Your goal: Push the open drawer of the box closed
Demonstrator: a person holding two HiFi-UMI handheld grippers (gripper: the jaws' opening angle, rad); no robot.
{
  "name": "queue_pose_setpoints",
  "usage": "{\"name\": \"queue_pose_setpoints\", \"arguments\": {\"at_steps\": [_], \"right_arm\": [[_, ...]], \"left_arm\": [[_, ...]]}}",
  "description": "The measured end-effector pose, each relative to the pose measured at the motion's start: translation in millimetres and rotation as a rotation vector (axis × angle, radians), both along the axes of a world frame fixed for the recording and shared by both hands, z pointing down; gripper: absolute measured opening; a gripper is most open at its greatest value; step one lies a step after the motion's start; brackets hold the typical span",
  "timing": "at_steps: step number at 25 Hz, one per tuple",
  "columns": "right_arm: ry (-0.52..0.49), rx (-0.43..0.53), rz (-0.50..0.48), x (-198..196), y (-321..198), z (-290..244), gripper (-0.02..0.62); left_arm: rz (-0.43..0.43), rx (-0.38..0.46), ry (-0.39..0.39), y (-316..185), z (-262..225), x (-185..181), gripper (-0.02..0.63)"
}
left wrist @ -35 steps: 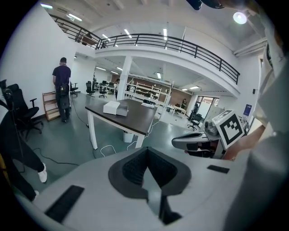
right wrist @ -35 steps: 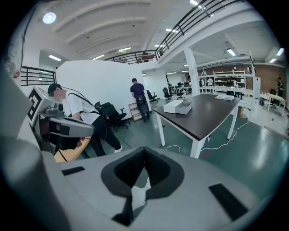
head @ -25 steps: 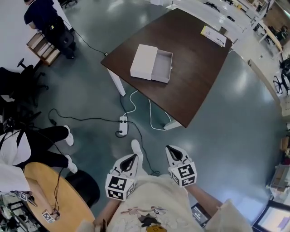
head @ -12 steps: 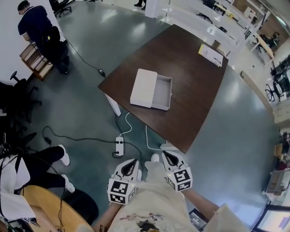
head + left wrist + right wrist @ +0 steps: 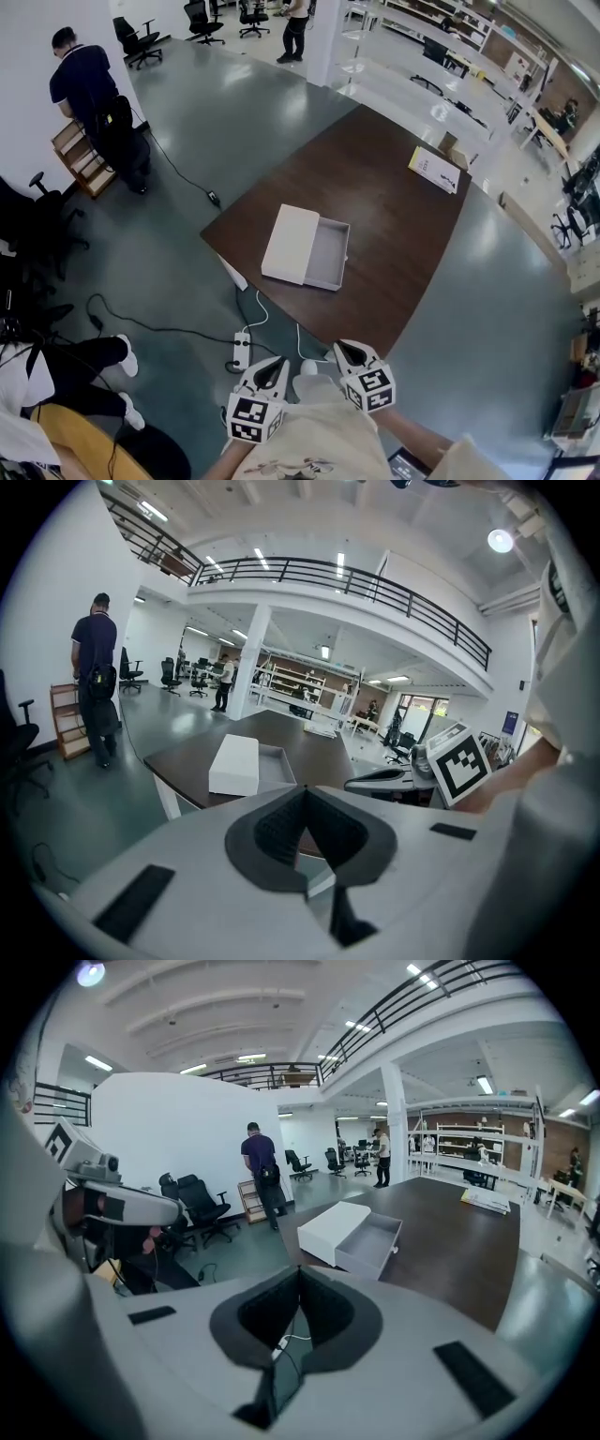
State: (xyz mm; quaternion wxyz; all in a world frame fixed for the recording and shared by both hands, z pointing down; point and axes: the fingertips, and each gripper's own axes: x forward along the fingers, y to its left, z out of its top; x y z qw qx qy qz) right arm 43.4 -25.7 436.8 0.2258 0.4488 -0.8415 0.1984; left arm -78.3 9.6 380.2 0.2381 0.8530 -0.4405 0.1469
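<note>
I list: white cardboard box [image 5: 289,244], grey drawer [image 5: 326,255] open, on dark brown table [image 5: 403,216] — left hand-held gripper [image 5: 278,364] and right hand-held gripper [image 5: 341,348] each pressed together, empty.

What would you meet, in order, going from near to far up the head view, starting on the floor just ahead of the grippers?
power strip on the floor → white box on the table with its drawer open → booklet near the table's far edge → standing person far across the hall
</note>
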Motion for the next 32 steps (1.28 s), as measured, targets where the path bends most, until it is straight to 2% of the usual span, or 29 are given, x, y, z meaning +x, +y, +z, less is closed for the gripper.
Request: {"name": "queue_pose_setpoints", "arguments": {"at_steps": [6, 14, 20, 21, 22, 23, 27, 32], "right_arm": [[0.060, 0.009, -0.015, 34, -43, 10, 0.006], [0.161, 0.014, -0.131, 58, -96, 34, 0.006], [0.193, 0.022, -0.201, 80, -139, 47, 0.008], [0.197, 0.017, -0.213, 84, -145, 50, 0.030], [0.204, 0.012, -0.228, 89, -150, 53, 0.092], [0.213, 0.008, -0.243, 94, -155, 56, 0.117], [0.262, 0.006, -0.297, 110, -182, 69, 0.117], [0.316, -0.020, -0.383, 110, -209, 95, 0.121]], "left_arm": [[-0.010, -0.007, -0.020, -23, 4, 19, 0.006], [-0.017, -0.022, -0.057, -50, 16, 39, 0.005], [-0.063, -0.029, -0.059, -73, 21, 56, 0.005], [-0.069, -0.027, -0.061, -76, 21, 60, 0.005], [-0.075, -0.027, -0.063, -77, 20, 64, 0.005], [-0.081, -0.028, -0.064, -77, 21, 68, 0.005], [-0.119, -0.043, -0.064, -90, 30, 74, 0.005], [-0.167, -0.084, -0.067, -104, 44, 70, 0.005]]}}
